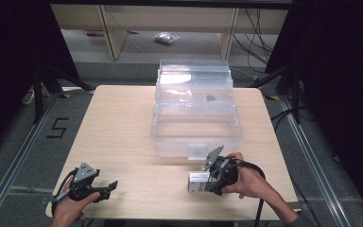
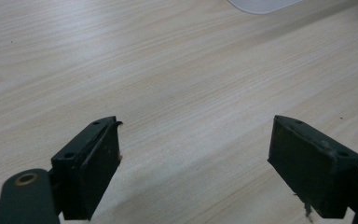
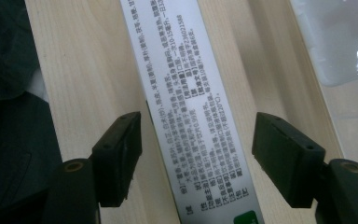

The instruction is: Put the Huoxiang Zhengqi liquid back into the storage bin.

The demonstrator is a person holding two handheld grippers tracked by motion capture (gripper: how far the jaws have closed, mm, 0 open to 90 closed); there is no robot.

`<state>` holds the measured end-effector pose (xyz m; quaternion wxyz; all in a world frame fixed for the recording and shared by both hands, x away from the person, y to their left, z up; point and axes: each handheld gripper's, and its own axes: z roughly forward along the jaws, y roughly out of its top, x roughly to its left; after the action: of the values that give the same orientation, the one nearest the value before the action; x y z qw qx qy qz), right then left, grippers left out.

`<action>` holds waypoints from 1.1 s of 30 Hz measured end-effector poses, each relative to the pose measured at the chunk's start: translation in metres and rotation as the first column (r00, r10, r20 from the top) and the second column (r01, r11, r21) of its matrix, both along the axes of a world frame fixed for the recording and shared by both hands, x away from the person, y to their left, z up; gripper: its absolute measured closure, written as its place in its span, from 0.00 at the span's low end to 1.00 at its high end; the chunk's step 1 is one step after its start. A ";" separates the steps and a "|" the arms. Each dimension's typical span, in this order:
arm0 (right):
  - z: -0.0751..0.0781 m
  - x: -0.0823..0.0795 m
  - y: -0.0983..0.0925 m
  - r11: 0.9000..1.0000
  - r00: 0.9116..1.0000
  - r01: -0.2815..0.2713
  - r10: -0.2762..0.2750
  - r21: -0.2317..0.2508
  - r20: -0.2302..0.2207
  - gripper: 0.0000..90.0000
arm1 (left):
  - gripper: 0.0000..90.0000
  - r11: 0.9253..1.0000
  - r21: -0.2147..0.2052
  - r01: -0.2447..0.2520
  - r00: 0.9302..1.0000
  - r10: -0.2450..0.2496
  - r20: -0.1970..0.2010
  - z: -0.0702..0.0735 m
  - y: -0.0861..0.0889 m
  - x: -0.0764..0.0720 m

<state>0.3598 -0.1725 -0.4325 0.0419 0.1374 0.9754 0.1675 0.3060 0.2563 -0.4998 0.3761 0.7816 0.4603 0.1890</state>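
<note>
Right claw (image 3: 196,154) spread astride white box (image 3: 186,107), pads not yet pressed; box kept centred, narrow sides squeezed evenly. Left claw (image 2: 193,163) spread, idle at lower left.

The tabletop (image 1: 118,132) is pale wood with a fine grain, rounded at its corners, and stands on a grey floor (image 1: 14,142). On it, toward the far edge, sits a clear plastic box (image 1: 196,127) with its lid tipped up behind it. Near the front edge, right of the middle, lies a small white carton (image 1: 197,182) printed with dense text.
</note>
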 end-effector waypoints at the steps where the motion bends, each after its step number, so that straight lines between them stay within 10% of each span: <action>1: 0.000 0.000 0.000 1.000 1.000 0.012 -0.012 -0.010 -0.012 0.40 | 0.18 1.000 0.002 0.002 1.000 -0.002 0.001 0.000 0.000 0.000; 14: -0.005 0.002 0.008 0.996 0.999 -0.021 0.017 -0.084 -0.045 0.63 | 0.18 1.000 0.001 -0.002 1.000 0.002 -0.005 0.001 0.001 0.000; 23: -0.001 0.007 0.013 0.969 0.983 -0.180 0.182 -0.168 -0.007 0.72 | 0.18 1.000 0.004 -0.004 1.000 0.004 -0.004 0.001 0.001 0.000; 33: 0.014 0.007 0.009 0.980 0.991 -0.134 0.132 -0.146 -0.023 0.72 | 0.18 1.000 -0.002 -0.011 1.000 0.011 0.000 0.001 0.001 0.000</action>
<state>0.3665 -0.1633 -0.4189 0.0343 0.0696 0.9923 0.0964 0.3059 0.2570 -0.4990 0.3760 0.7787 0.4648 0.1904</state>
